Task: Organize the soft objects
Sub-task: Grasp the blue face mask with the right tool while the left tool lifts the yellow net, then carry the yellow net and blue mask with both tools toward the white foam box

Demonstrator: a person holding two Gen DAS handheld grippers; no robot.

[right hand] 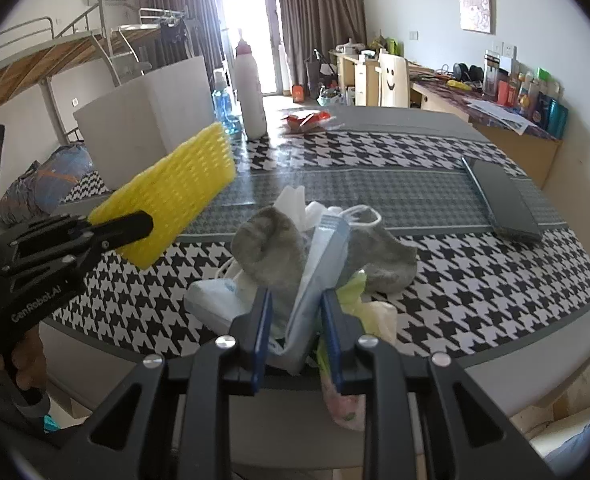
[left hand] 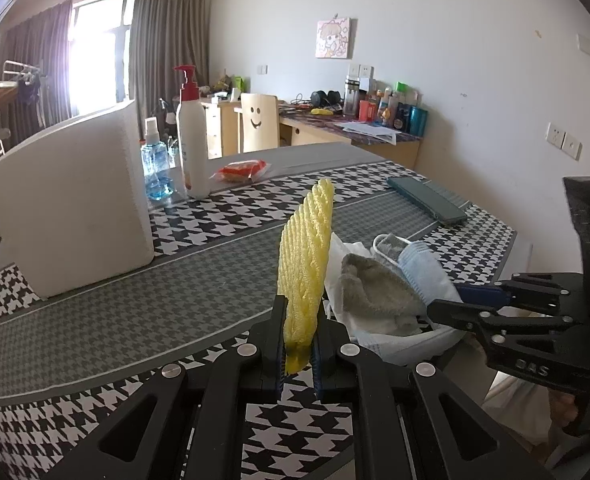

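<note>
My left gripper (left hand: 301, 316) is shut on the lower end of a yellow foam net sleeve (left hand: 305, 256), which stands upright above the table. From the right wrist view that sleeve (right hand: 175, 188) juts out of the left gripper (right hand: 135, 224) at the left. My right gripper (right hand: 297, 300) has its pads on a folded blue face mask (right hand: 327, 248), on top of a pile at the near table edge. A grey sock (right hand: 267, 244) lies left of the mask and a second grey sock (right hand: 383, 256) to its right. White tissue and a pale bag lie under them.
The table wears a houndstooth cloth (left hand: 135, 320). A white box (left hand: 71, 200) stands at the left, with a lotion pump bottle (left hand: 193, 136), a blue spray bottle (left hand: 157, 168) and a red snack packet (left hand: 241, 170) behind it. A dark flat case (right hand: 503, 200) lies at the right.
</note>
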